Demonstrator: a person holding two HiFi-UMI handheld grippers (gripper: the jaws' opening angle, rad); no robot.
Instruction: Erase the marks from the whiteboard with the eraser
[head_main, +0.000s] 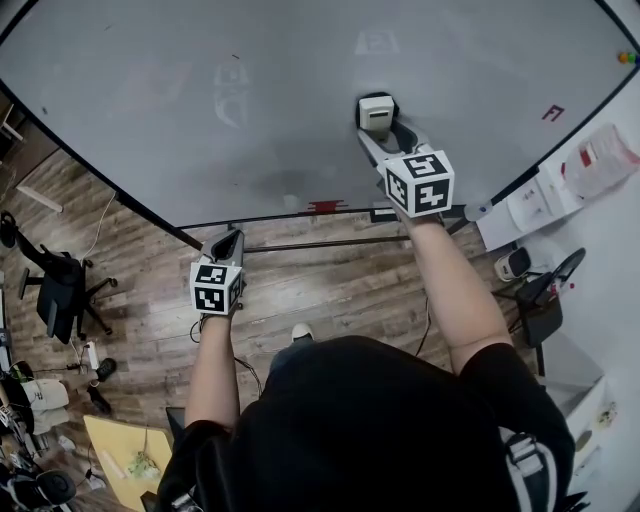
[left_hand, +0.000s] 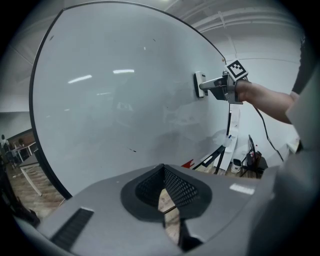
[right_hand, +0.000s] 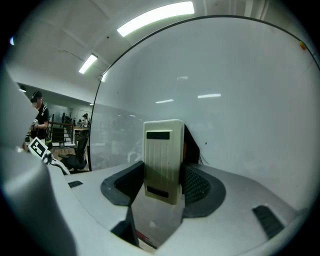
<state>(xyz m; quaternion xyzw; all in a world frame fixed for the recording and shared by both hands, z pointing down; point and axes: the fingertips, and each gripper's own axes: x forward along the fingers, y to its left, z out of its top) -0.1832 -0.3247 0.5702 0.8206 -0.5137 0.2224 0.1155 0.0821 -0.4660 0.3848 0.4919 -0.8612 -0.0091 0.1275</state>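
The whiteboard (head_main: 200, 100) fills the upper head view. My right gripper (head_main: 378, 125) is shut on a cream eraser (head_main: 376, 112) that is pressed flat on the board, right of its middle. In the right gripper view the eraser (right_hand: 162, 160) stands upright between the jaws, with a dark smear (right_hand: 200, 150) at its right edge. A red mark (head_main: 325, 207) sits at the board's bottom edge and another red mark (head_main: 552, 113) at its far right. My left gripper (head_main: 228, 240) hangs shut and empty just below the bottom edge. From the left gripper view the eraser (left_hand: 199, 84) shows against the board (left_hand: 110, 100).
A stand bar (head_main: 330, 243) runs under the board. An office chair (head_main: 60, 285) stands at the left, another chair (head_main: 540, 300) at the right, and a yellow table (head_main: 125, 450) at lower left. White items (head_main: 530, 205) sit by the board's right end. A person (right_hand: 40, 120) stands far off.
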